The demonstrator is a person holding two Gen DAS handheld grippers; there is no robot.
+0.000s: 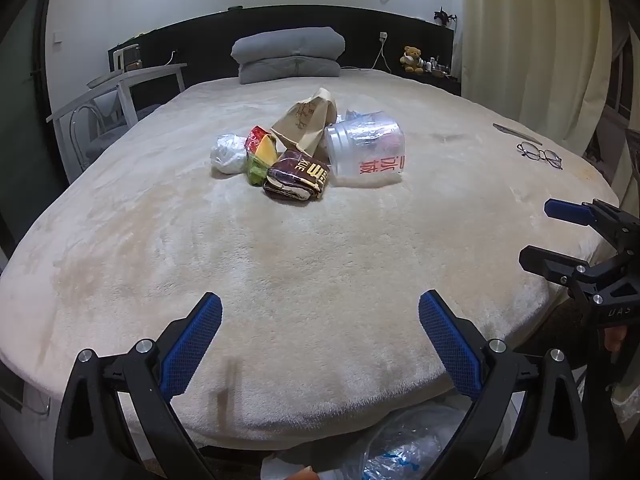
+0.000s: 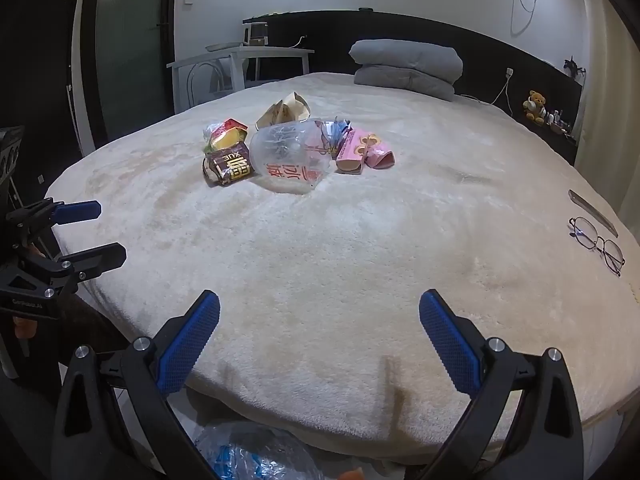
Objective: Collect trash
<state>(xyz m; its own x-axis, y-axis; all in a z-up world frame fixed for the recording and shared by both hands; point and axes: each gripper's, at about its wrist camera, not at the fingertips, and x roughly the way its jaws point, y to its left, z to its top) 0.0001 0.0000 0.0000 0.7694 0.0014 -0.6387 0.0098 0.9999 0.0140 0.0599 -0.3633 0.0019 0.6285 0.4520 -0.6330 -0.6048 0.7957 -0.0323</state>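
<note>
A heap of trash lies mid-bed: a clear plastic cup point(image 1: 366, 148) point(image 2: 290, 158) on its side with red print, a brown paper bag point(image 1: 306, 122) point(image 2: 284, 112), a dark brown wrapper point(image 1: 296, 176) point(image 2: 228, 168), a red-yellow-green packet point(image 1: 262, 152) point(image 2: 224, 134), a white crumpled bag point(image 1: 229, 153) and a pink wrapper point(image 2: 362, 152). My left gripper point(image 1: 320, 320) is open and empty over the bed's near edge. My right gripper point(image 2: 320, 318) is open and empty, also near the edge. Each shows in the other's view, the right gripper point(image 1: 552, 236) and the left gripper point(image 2: 96, 232).
The beige fleece bed point(image 1: 320, 260) fills both views. Glasses point(image 1: 540, 155) point(image 2: 598, 246) and a thin grey strip point(image 2: 592, 212) lie at the right. Folded grey bedding point(image 1: 288, 56) sits at the headboard. A clear plastic bag point(image 1: 404, 444) point(image 2: 256, 452) lies on the floor below.
</note>
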